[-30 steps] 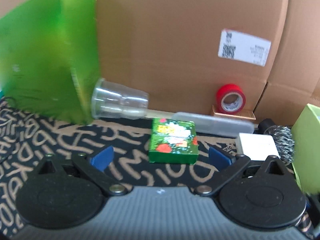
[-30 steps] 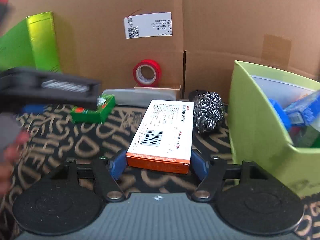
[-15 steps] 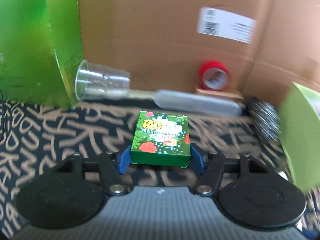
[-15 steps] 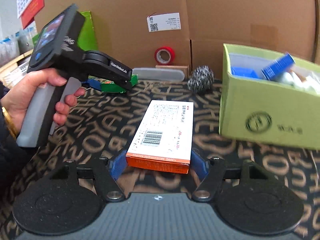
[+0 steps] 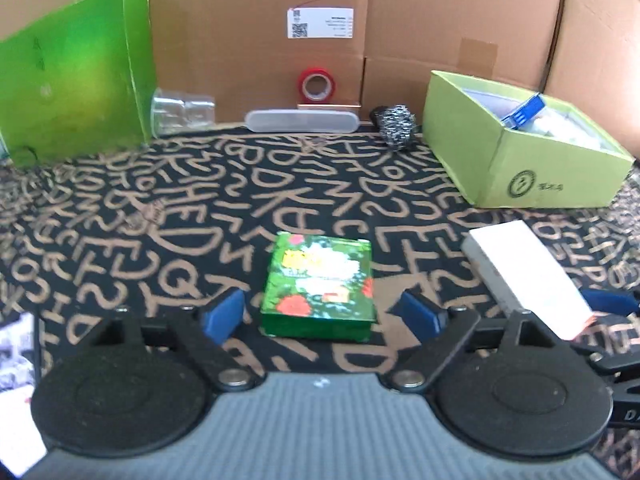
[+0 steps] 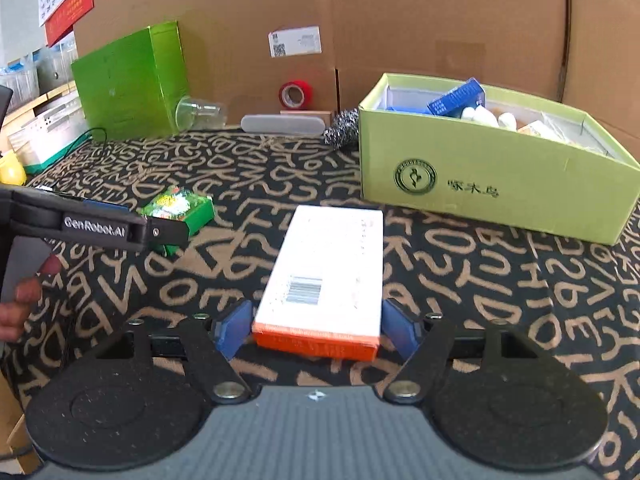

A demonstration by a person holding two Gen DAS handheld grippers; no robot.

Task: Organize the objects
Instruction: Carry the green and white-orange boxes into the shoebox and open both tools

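Note:
A small green flowered box lies on the patterned cloth between the blue pads of my left gripper, which is open with gaps on both sides. It also shows in the right wrist view. A white box with an orange end lies between the pads of my right gripper, which stands slightly open around it; it shows in the left wrist view. The light green open box holding several packets stands at the right.
A tall green carton, a tipped clear cup, a grey case, red tape and a steel scourer line the cardboard wall at the back. The left handheld gripper body sits left of the white box.
Both grippers pulled back toward the table's near side with their boxes. The left gripper opened, letting go of the green box. The right gripper's pads loosened from the white box.

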